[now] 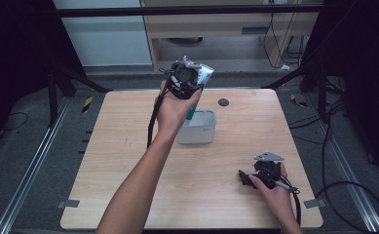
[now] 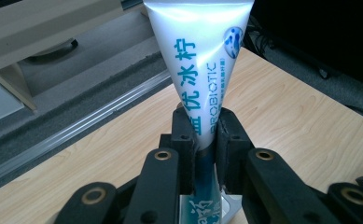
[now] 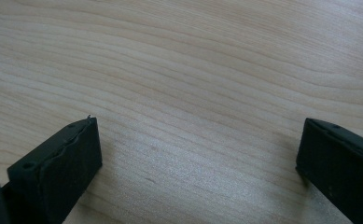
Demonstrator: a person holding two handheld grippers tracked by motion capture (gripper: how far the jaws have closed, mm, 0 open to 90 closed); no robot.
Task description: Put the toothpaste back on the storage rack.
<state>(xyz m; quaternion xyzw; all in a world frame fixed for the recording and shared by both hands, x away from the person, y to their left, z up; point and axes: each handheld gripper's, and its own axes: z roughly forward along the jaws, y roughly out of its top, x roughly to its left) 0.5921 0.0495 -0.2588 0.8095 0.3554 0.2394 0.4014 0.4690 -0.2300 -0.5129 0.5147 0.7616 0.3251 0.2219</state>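
One toothpaste tube [image 2: 200, 70] — long axis upright, crimped end up — in left gripper [image 2: 202, 126] fingers [image 2: 184, 135].

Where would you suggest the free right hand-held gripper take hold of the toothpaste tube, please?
On the flat upper body of the toothpaste tube, above where the left hand-held gripper clamps its narrow lower part. I would come from the side, jaws across the thin faces: the tube fans wide and flat toward its sealed end. The right hand-held gripper stands open over the table.

Pale wooden table [image 1: 128, 161] under white box [image 1: 199, 130]
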